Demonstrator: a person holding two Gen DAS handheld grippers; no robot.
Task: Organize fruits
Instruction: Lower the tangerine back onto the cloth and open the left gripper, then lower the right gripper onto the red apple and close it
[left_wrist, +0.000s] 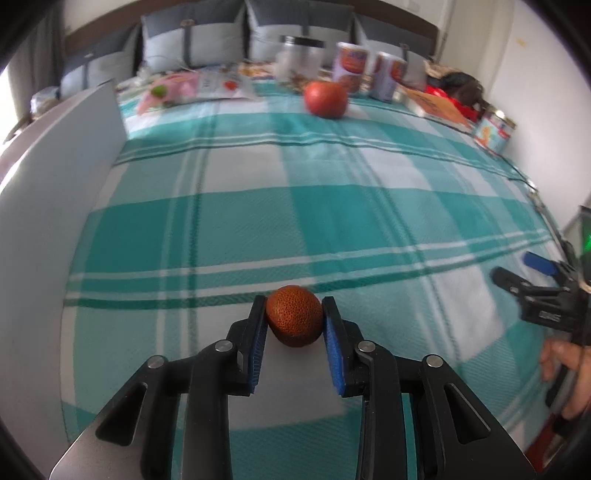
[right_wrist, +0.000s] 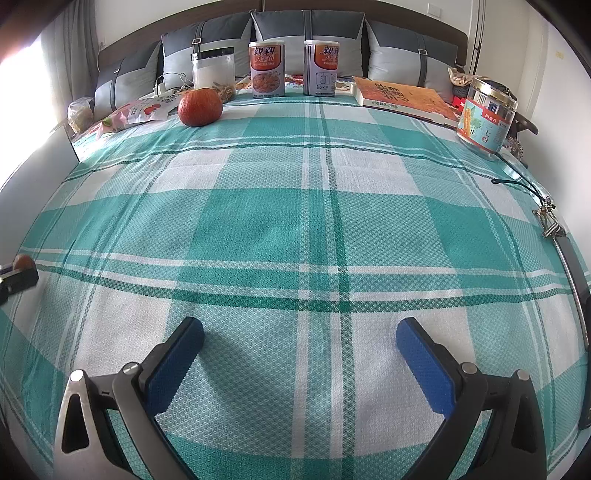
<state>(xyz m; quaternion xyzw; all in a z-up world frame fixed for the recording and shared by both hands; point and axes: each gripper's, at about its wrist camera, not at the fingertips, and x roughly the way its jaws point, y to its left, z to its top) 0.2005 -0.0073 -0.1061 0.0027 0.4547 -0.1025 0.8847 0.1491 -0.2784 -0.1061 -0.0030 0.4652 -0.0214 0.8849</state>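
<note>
My left gripper is shut on a small rough brown-orange fruit, its blue pads pressing both sides, just above the green-and-white checked bedspread. A larger red-orange round fruit lies far ahead near the pillows; the right wrist view has this big fruit at upper left. My right gripper stands open over the cloth with nothing between its fingers, and it shows at the right edge of the left wrist view as the right gripper. The held small fruit peeks in at the right view's left edge.
Along the pillows stand a clear jar and two printed cans. An orange book and a labelled tin sit at the right. Snack packets lie at left, a white board borders the left side, and cords trail on the right.
</note>
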